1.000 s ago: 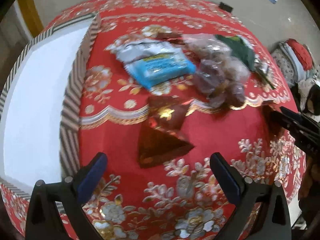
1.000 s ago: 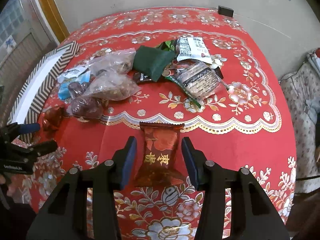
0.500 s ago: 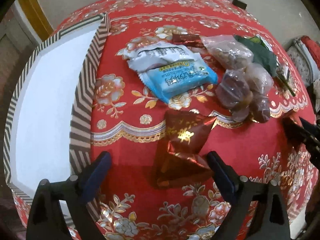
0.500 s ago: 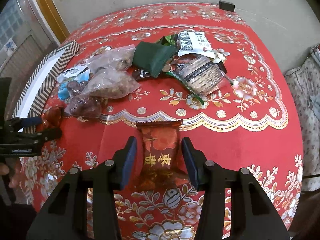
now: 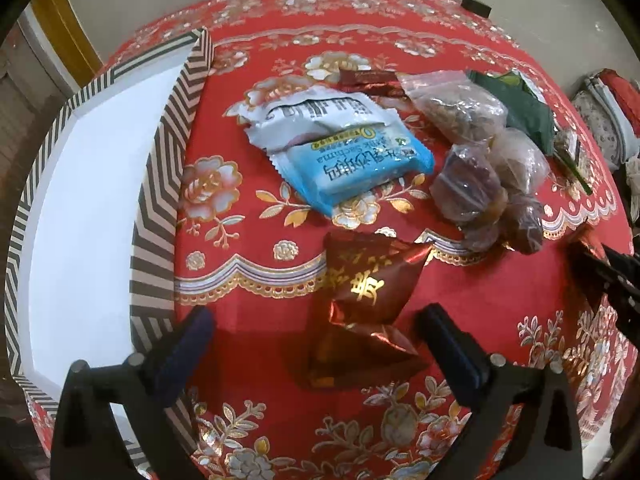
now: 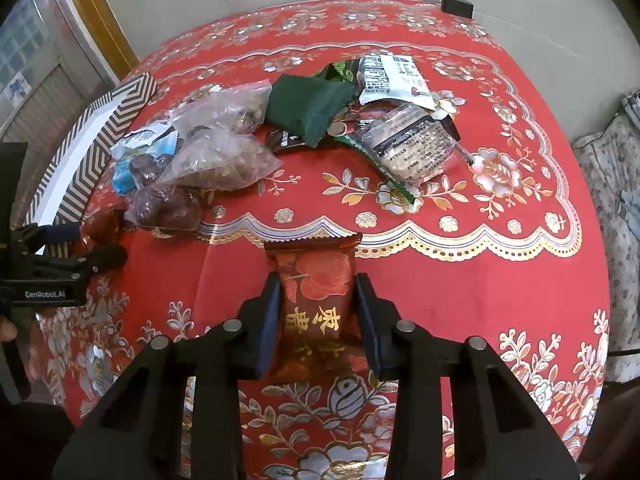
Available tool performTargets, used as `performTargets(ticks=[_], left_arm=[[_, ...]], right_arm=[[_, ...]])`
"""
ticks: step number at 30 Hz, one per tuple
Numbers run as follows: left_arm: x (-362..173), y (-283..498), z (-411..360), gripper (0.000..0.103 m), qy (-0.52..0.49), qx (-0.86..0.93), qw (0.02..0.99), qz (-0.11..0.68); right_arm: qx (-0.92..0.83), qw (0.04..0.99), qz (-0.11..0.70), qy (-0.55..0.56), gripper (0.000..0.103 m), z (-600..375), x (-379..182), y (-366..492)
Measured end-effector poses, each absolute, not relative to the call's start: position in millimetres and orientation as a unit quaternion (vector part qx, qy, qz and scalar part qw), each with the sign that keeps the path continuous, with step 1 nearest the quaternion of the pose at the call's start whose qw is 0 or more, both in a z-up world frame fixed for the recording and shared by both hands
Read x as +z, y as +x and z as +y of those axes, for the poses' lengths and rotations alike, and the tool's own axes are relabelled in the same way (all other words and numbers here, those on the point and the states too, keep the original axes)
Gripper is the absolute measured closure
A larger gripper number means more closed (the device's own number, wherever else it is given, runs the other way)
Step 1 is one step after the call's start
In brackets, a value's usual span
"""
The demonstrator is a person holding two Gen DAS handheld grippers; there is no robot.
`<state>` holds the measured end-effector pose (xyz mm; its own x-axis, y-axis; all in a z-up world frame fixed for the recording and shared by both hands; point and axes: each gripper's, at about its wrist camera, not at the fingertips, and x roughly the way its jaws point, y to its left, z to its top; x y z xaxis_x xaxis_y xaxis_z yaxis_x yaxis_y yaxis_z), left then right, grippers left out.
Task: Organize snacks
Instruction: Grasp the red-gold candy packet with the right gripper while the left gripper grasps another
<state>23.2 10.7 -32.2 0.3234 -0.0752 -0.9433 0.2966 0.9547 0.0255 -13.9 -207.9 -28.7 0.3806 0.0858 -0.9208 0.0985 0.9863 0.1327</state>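
Red foil marks both packets now being picked up. The right hand-held gripper (image 6: 316,320) has just been closing its jaws on the red jujube snack packet (image 6: 314,292) at lower centre of its view; the pads look to be touching its sides, though whether they press firmly is hard to tell. The left hand-held gripper (image 5: 316,344) stands wide open astride a crumpled red foil packet (image 5: 368,296) on the bench (image 5: 256,332). Next, each should probably lift its packet to the striped box (image 5: 160,208) at the left.
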Motion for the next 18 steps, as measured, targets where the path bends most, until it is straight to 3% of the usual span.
performTargets(ticks=[11,13,15,18], left_arm=[[-31,18,12,0.002,0.099,-0.116,0.799,0.582],[-25,15,9,0.018,0.102,-0.123,0.805,0.571],[-18,14,3,0.067,0.109,-0.135,0.809,0.562],[-17,16,-2,0.068,0.111,-0.136,0.805,0.566]], right_arm=[[-0.002,0.827,0.556,0.085,0.070,-210,-27,-17],[-0.004,0.827,0.555,0.086,0.070,-211,-26,-19],[-0.006,0.827,0.555,0.087,0.070,-212,-25,-20],[-0.007,0.826,0.557,0.088,0.070,-213,-24,-21]])
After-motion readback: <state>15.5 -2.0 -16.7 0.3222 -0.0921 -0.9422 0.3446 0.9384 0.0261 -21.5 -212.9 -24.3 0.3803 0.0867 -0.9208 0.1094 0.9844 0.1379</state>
